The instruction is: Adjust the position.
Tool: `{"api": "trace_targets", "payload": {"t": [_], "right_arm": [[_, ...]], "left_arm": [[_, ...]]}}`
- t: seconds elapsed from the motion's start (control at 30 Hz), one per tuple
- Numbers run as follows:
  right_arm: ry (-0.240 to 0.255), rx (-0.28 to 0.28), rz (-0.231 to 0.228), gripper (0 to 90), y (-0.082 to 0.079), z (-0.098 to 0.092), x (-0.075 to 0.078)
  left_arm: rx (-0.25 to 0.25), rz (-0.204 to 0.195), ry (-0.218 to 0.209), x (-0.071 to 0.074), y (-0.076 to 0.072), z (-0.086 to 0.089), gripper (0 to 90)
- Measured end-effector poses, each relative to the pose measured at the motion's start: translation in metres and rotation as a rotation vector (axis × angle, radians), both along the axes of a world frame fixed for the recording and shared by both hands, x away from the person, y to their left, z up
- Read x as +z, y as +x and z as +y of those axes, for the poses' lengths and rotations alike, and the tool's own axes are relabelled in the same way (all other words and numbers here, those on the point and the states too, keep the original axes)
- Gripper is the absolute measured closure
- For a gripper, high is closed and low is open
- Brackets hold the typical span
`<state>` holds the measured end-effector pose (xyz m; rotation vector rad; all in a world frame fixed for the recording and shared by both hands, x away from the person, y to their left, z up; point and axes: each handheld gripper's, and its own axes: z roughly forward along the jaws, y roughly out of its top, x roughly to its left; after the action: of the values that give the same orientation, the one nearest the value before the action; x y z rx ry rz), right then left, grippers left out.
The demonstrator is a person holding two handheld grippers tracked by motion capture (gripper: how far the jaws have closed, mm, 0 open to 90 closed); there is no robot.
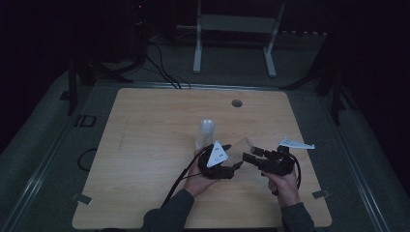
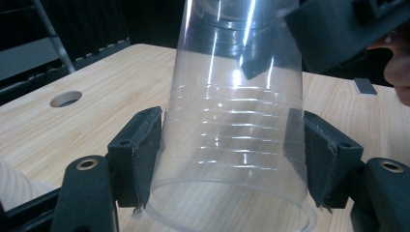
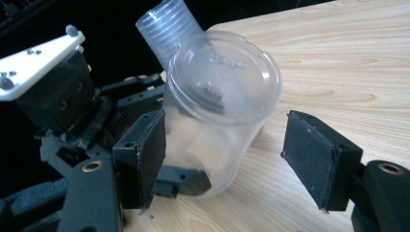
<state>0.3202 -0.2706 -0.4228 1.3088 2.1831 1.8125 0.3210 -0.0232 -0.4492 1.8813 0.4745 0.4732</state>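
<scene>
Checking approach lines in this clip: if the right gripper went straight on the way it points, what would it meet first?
Most likely the clear plastic cup lying between its open fingers, base end towards it. The left gripper is shut on that cup. Depth is hard to judge.
</scene>
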Motion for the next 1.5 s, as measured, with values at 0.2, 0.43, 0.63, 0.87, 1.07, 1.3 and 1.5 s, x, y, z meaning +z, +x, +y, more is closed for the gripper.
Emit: {"api": "trace_targets", "payload": {"t": [0.2,0.43,0.63,0.87,1.07,1.3,1.5], "right_arm": [[-0.039,0.013,-0.005,33.0,-0.003,-0.007,0.0],[-0.132,0.024,-0.017,35.7,-0.003,-0.018,0.004],[-0.275,0.058,-0.045,37.8,-0.001,-0.018,0.01],[-0.389,0.095,-0.073,39.5,0.001,-0.012,0.015],[-0.491,0.169,-0.083,39.6,0.005,-0.008,0.02],[-0.602,0.241,-0.083,39.4,0.009,-0.002,0.025],[-0.672,0.29,-0.086,39.4,0.011,0.003,0.027]], "left_arm": [[-0.003,-0.003,0.001,0.001,-0.001,0.002,30.8],[-0.012,-0.005,0.018,0.002,-0.001,0.005,30.8],[-0.037,0.009,0.028,0.002,0.001,0.007,30.8],[-0.068,0.028,0.039,0.002,0.003,0.009,30.8],[-0.088,0.041,0.057,0.002,0.004,0.011,30.8],[-0.114,0.05,0.083,0.001,0.005,0.013,30.8],[-0.136,0.065,0.09,0.0,0.006,0.014,30.8]]}}
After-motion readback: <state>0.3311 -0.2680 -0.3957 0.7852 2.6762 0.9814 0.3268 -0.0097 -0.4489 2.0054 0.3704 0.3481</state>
